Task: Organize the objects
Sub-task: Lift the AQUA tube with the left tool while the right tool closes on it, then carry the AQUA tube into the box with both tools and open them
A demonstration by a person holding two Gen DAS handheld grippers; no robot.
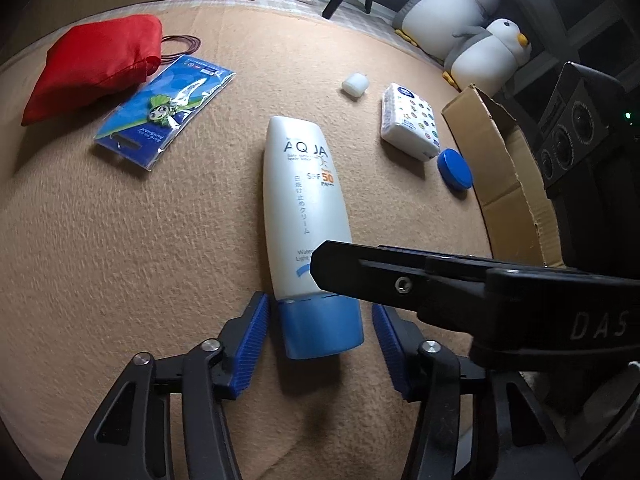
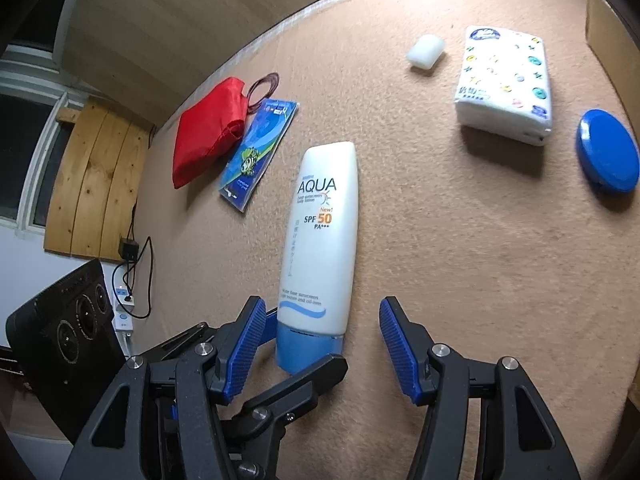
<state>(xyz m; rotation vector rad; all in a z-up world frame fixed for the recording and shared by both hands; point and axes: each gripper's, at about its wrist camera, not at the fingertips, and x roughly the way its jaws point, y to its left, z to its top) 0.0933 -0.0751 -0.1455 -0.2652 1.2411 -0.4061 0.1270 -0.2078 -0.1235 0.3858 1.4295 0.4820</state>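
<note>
Your left gripper (image 1: pixel 320 344) stands released, its blue ribbed pads (image 1: pixel 252 348) either side of the blue cap of the white plastic sunscreen tube (image 1: pixel 300 200) with a visible gap on each side; the tube lies flat on the tan fuzzy carpet (image 1: pixel 120 260) at the centre of the left wrist view, cap towards the bottom edge. Your right gripper (image 2: pixel 320 344) is also unclenched and grips nothing; in its own view the cap sits just inside its left pad, and the black finger of the left gripper crosses below the cap. At the upper left of the left wrist view lies a red fabric pouch (image 1: pixel 92 68); just beside it a blue packaged keychain card (image 1: pixel 164 112). At upper right of that view you have a small white cap-like piece (image 1: pixel 355 85), a white tissue pack with coloured dots (image 1: pixel 412 120), a round blue tin (image 1: pixel 455 169) and an open brown cardboard box (image 1: pixel 504 168).
</note>
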